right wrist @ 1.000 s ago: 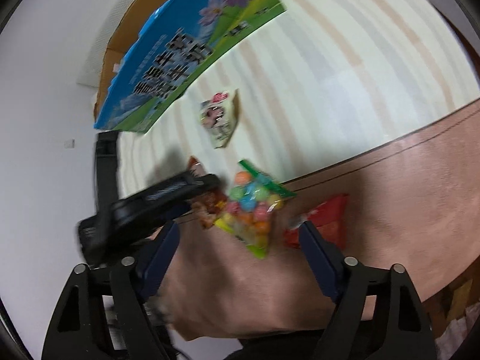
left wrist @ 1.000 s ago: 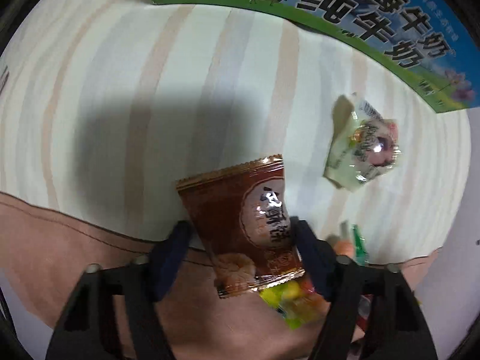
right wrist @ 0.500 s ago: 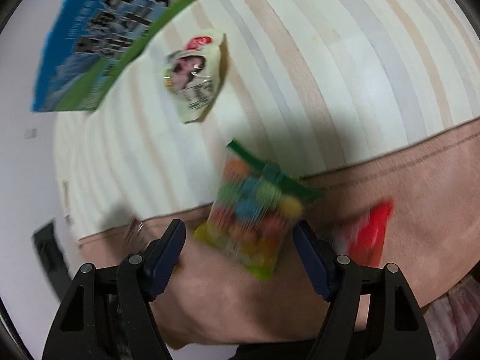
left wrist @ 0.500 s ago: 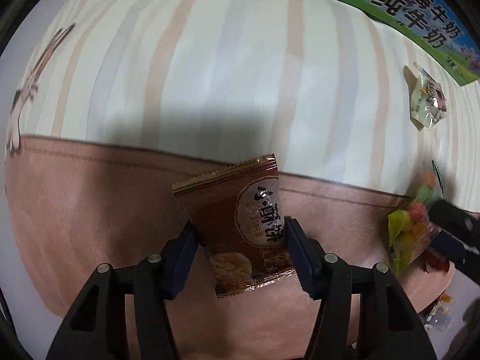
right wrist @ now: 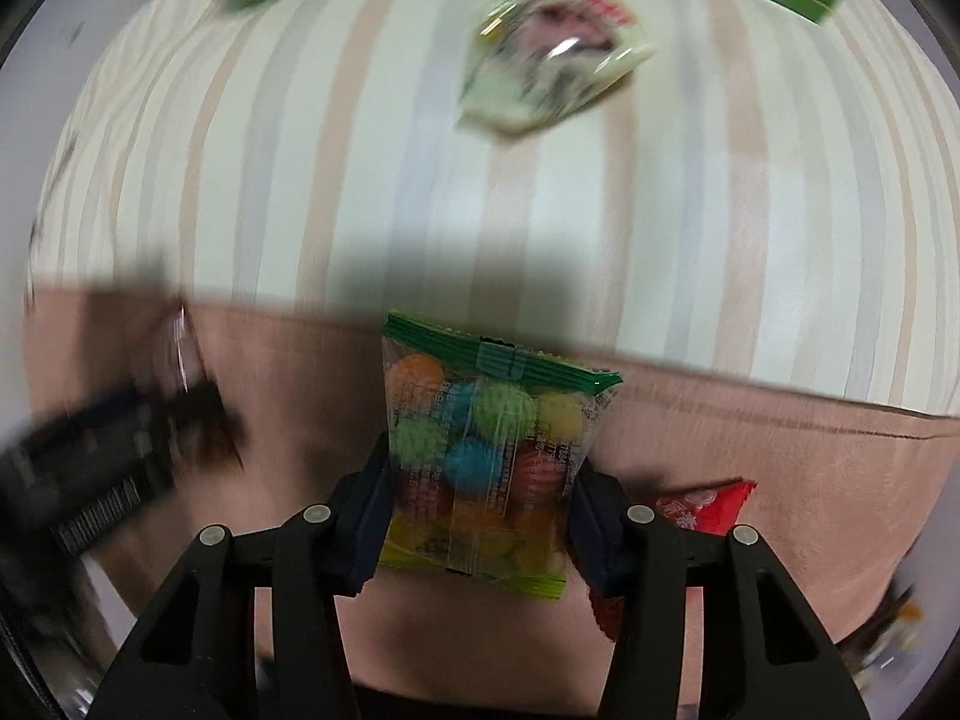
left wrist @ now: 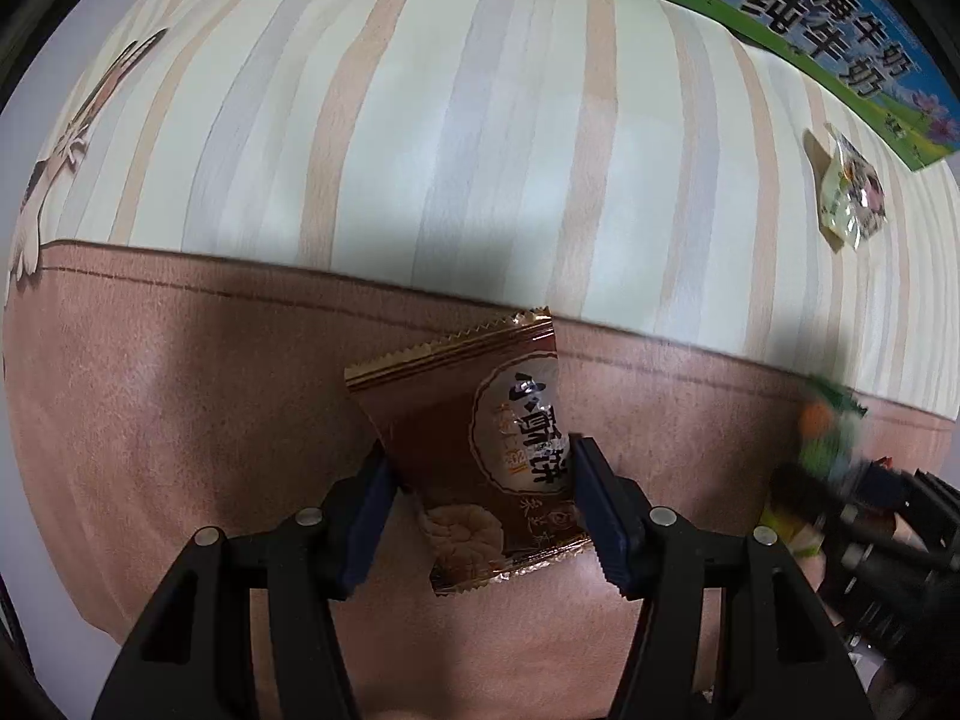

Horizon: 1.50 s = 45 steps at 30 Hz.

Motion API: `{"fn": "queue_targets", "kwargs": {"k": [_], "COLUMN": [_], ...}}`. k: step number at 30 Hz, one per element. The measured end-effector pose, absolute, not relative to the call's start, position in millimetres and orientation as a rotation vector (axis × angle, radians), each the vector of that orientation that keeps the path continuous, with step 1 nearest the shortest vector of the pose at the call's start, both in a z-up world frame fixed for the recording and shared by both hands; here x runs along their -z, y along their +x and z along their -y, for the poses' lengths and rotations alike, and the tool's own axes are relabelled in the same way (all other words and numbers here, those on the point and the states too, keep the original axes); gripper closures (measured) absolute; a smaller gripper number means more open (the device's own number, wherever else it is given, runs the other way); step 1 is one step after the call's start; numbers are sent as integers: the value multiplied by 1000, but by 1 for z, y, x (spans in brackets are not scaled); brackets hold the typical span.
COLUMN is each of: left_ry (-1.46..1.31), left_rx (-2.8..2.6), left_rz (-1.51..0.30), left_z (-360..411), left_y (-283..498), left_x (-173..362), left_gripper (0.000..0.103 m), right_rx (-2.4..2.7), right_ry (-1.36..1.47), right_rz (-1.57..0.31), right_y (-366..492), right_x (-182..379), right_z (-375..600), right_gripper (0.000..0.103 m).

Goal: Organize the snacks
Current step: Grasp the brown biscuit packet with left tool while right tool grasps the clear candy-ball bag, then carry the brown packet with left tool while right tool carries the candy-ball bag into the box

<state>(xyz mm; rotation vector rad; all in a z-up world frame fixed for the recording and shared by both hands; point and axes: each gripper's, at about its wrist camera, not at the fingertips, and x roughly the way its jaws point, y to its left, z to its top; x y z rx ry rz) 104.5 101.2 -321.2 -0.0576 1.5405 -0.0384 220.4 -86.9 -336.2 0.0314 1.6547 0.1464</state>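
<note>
My left gripper (left wrist: 480, 462) is shut on a brown biscuit packet (left wrist: 438, 396), which it holds upright over the pinkish-brown cloth band (left wrist: 150, 420). A clear bag of coloured candy balls (right wrist: 480, 414) with a green top seal sits between the blue pads of my right gripper (right wrist: 480, 468). Its jaws are closing, and the pads touch both sides of the bag. In the left wrist view the right gripper (left wrist: 870, 510) and the candy bag (left wrist: 822, 438) show blurred at the right edge. The left gripper (right wrist: 120, 450) is a dark blur at the left of the right wrist view.
A striped cream cloth (left wrist: 420, 120) covers the surface beyond the band. A pale green snack pouch (right wrist: 540, 60) lies on it near a blue-green milk carton box (left wrist: 810, 18). A red packet (right wrist: 702, 504) lies on the band by my right gripper's right finger.
The left gripper carried the brown packet from the striped cloth out over the pinkish band. The right gripper dropped, rolled and drew its wide jaws in onto the candy bag.
</note>
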Motion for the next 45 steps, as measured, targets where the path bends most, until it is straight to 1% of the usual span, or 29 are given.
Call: {"fn": "queue_targets", "kwargs": {"k": [3, 5, 6, 7, 8, 10, 12, 16, 21, 22, 23, 26, 29, 31, 33, 35, 38, 42, 45], "left_ry": [-36, -18, -12, -17, -23, -35, -54, -89, -92, -104, -116, -105, -93, -82, -85, -98, -107, -107, -107], "left_rx": [61, 74, 78, 82, 83, 90, 92, 92, 73, 57, 45, 46, 56, 71, 98, 128, 186, 280, 328], "left_rz": [-1561, -1573, -1577, -1579, -1585, -1601, -1605, -1623, -1624, -1612, -1590, -1575, -1562, -1536, -1501, -1465, -1400, -1315, -1262], "left_z": [-97, -94, -92, -91, -90, -90, -92, -100, -92, -94, -100, -102, -91, -77, -61, -54, -37, -17, -17], "left_y": [88, 75, 69, 64, 62, 58, 56, 57, 70, 70, 70, 67, 70, 71, 80, 92, 116, 161, 199], "left_x": [321, 324, 325, 328, 331, 336, 338, 343, 337, 333, 332, 326, 315, 301, 276, 252, 210, 152, 126], "left_gripper": [46, 46, 44, 44, 39, 35, 33, 32, 33, 45, 48, 48, 48, 48, 48, 48, 48, 48, 48], "right_rx": [-190, -202, -205, -206, -208, -190, -164, -119, -95, -92, -82, -79, -93, -114, -142, -176, -220, -254, -256], "right_ry": [-50, -50, -17, 16, 70, 176, 237, 322, 334, 326, 302, 255, 278, 312, 357, 377, 401, 382, 361], "right_rz": [-1679, -1690, -1694, -1697, -1702, -1707, -1703, -1682, -1663, -1658, -1652, -1613, -1587, -1575, -1560, -1523, -1447, -1318, -1246], "right_y": [200, 193, 190, 189, 188, 185, 182, 181, 176, 175, 174, 171, 167, 166, 170, 181, 206, 255, 297], "right_x": [338, 339, 340, 341, 342, 343, 343, 344, 346, 347, 348, 351, 344, 333, 322, 298, 258, 190, 149], "right_z": [80, 79, 82, 84, 88, 96, 104, 121, 135, 135, 129, 110, 104, 105, 110, 115, 128, 148, 166], "right_gripper": [49, 47, 46, 39, 32, 29, 29, 29, 29, 31, 40, 49, 50, 50, 50, 50, 50, 50, 50]}}
